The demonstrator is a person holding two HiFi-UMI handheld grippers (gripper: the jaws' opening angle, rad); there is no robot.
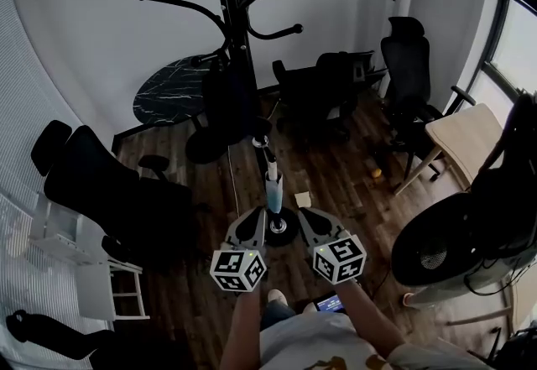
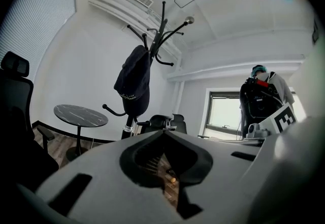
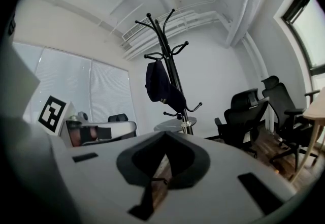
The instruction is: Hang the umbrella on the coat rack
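Note:
A tall black coat rack [image 1: 239, 33] stands ahead of me, its round base [image 1: 284, 230] right in front of my grippers. The folded dark umbrella [image 1: 228, 100] hangs from one of its hooks, clear of both grippers. It shows as a dark navy bundle on the rack in the left gripper view [image 2: 134, 81] and in the right gripper view [image 3: 160, 86]. My left gripper [image 1: 254, 219] and right gripper [image 1: 307, 216] are side by side, low, near the base. The left gripper [image 2: 163, 133] has its jaws shut on nothing. The right gripper [image 3: 165, 135] is shut too and empty.
A round black marble table [image 1: 172, 87] stands behind the rack on the left. Black office chairs [image 1: 327, 87] line the back, and another one [image 1: 109, 192] is on the left. A light wooden chair [image 1: 461, 138] and a dark chair [image 1: 470, 234] stand on the right. The floor is dark wood.

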